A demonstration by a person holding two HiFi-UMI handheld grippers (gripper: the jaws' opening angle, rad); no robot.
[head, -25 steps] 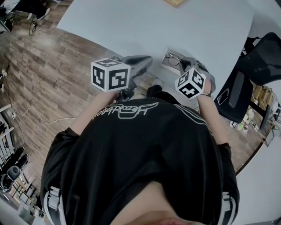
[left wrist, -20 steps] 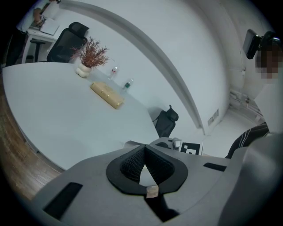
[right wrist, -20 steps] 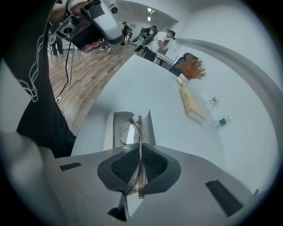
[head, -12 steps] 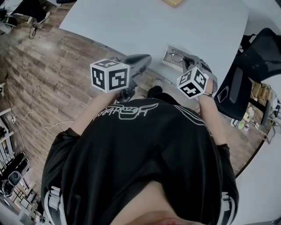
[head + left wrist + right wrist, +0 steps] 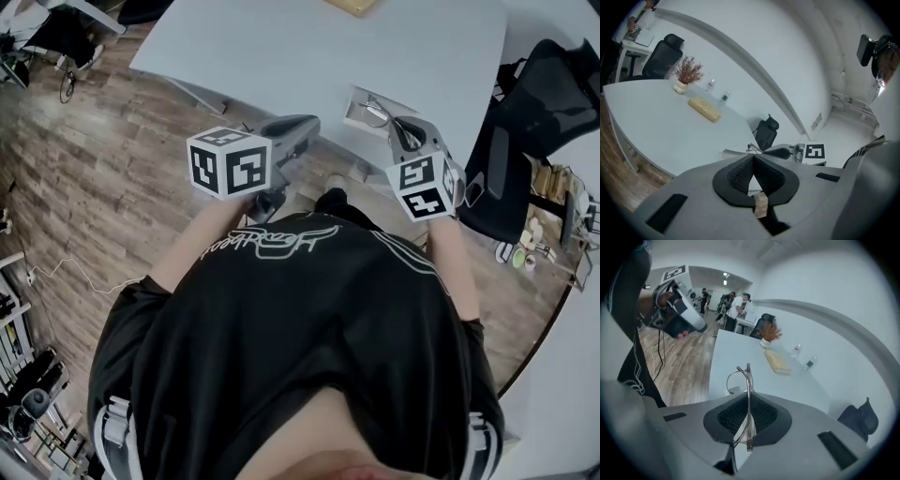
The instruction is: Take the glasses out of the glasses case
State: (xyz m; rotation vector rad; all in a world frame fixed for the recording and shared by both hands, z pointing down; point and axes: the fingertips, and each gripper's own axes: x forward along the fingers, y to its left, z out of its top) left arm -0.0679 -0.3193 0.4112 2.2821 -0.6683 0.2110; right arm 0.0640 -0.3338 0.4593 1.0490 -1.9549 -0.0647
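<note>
The thin metal glasses are pinched edge-on between the jaws of my right gripper, one lens ring sticking out ahead. In the head view the right gripper holds the glasses just over the open white glasses case, which lies near the table's near edge. My left gripper hovers left of the case at the table edge, jaws shut with nothing between them. The left gripper view shows the case and the right gripper beyond it.
The big white table stretches away. A yellow box, a potted dried plant and small bottles stand far along it. A black office chair stands to the right. Wooden floor lies to the left, with people at the back.
The right gripper has drawn slightly right and back with the glasses in its jaws, its marker cube turning. The left gripper has barely moved.
</note>
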